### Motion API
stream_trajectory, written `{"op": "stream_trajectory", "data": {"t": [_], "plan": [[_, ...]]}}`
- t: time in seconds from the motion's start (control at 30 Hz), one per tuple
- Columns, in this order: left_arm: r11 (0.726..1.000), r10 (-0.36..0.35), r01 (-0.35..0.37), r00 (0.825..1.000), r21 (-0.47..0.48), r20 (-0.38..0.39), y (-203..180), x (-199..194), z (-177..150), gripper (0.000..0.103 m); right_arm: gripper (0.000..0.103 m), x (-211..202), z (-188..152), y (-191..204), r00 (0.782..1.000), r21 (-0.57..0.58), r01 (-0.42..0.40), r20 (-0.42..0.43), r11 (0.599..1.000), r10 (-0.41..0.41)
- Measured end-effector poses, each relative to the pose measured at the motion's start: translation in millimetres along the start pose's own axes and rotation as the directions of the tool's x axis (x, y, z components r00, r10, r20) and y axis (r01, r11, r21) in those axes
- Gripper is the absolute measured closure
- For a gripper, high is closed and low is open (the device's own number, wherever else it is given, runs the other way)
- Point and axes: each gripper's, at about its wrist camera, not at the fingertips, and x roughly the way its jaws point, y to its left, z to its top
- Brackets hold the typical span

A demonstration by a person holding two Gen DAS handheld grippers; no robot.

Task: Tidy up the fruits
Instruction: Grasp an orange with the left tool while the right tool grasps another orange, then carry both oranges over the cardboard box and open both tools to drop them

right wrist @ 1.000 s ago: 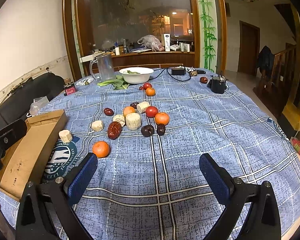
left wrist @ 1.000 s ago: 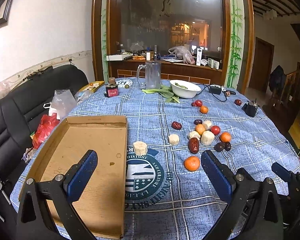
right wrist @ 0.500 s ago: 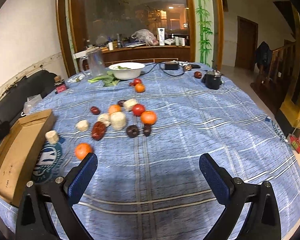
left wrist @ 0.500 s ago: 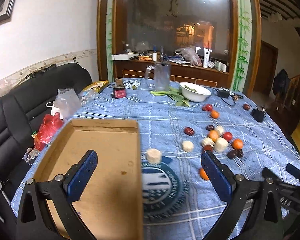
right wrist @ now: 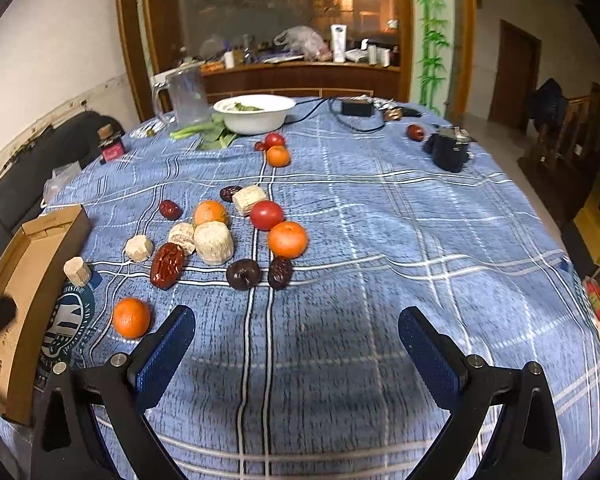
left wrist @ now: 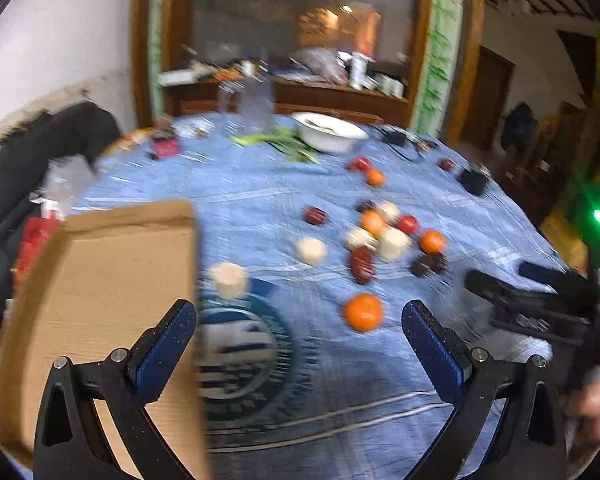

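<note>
Both our claws, left gripper (left wrist: 298, 338) and right gripper (right wrist: 296, 338), gape empty; its jaws just narrowing slightly, the left nears the small round orange tangerine (left wrist: 363, 312), light, soft-skinned, best pinched across its middle.

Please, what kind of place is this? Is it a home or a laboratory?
Most likely a home dining room: a round table under a blue plaid cloth, a black sofa beside it, and a cluttered wooden sideboard behind.

Fruits (right wrist: 228, 236) lie loose mid-worktop: oranges, a tomato (right wrist: 266, 215), red dates, pale chunks. One orange (right wrist: 131, 317) sits apart beside the open cardboard box (right wrist: 24, 280) at the worktop's left edge.
</note>
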Motion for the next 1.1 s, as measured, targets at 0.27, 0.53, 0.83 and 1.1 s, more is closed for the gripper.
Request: {"op": "stream_trajectory", "data": {"t": [0.27,0.53,0.83,1.1], "plan": [[0.990,-0.138,0.143,0.979,0.020,-0.149,-33.6,58.4,6.2,0.042,0.014,40.8,38.3,-6.9,1.000,-0.023,-0.011,-0.025,1.000,0.010],[0.988,-0.152,0.155,0.959,-0.003,-0.238,-34.5,93.2,3.8,0.048,0.019,80.2,50.2,-4.2,0.996,-0.010,-0.031,-0.079,0.999,0.030],[0.992,-0.121,0.129,0.962,0.017,-0.243,-35.5,96.5,-0.9,0.072,0.068,92.3,45.7,-3.4,0.991,0.010,-0.068,-0.112,0.998,0.069],[0.987,-0.158,0.155,0.967,-0.028,-0.201,-23.6,65.3,-0.1,0.072,0.067,62.5,44.7,-8.3,0.993,0.063,-0.094,-0.067,0.994,0.098]]}}
